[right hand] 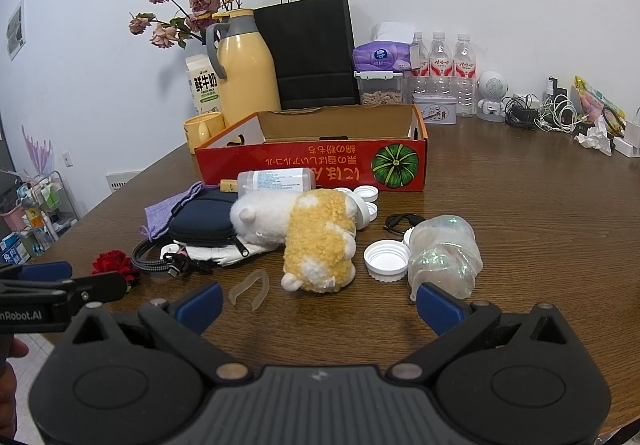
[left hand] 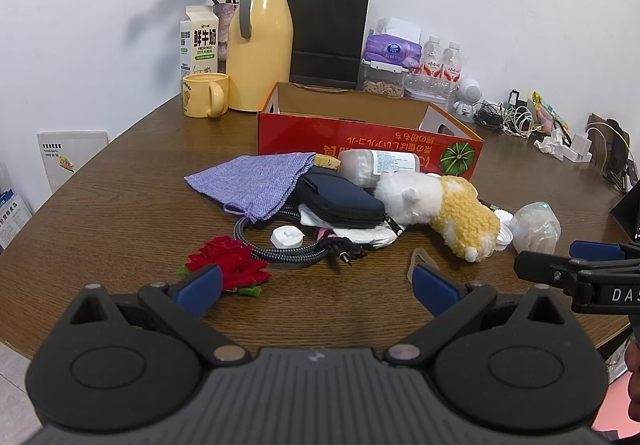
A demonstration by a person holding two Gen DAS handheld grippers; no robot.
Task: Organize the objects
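Note:
An open red cardboard box point(left hand: 360, 139) point(right hand: 312, 165) stands mid-table. In front of it lies a pile: purple cloth pouch point(left hand: 248, 181), navy zip case point(left hand: 340, 201) point(right hand: 204, 223), clear bottle point(left hand: 380, 163) point(right hand: 276, 179), white-and-yellow plush toy point(left hand: 444, 211) point(right hand: 312, 241), braided cable point(left hand: 280, 249), red fabric rose point(left hand: 230, 263) point(right hand: 114, 263), white caps point(right hand: 386, 259), crumpled iridescent plastic point(left hand: 536, 227) point(right hand: 444, 255), clear rubbery loop point(right hand: 252, 289). My left gripper point(left hand: 316, 287) is open, hovering near the rose. My right gripper point(right hand: 318, 301) is open before the plush, nothing between its fingers.
Along the back wall stand a milk carton point(left hand: 199, 41), yellow mug point(left hand: 205, 94), yellow thermos jug point(left hand: 260, 41), black paper bag point(left hand: 328, 29), tissue pack point(right hand: 382, 57), snack container point(right hand: 380, 89), water bottles point(right hand: 452, 65), a small tin point(right hand: 434, 108) and tangled chargers point(right hand: 544, 113). Bare wood lies nearest the grippers.

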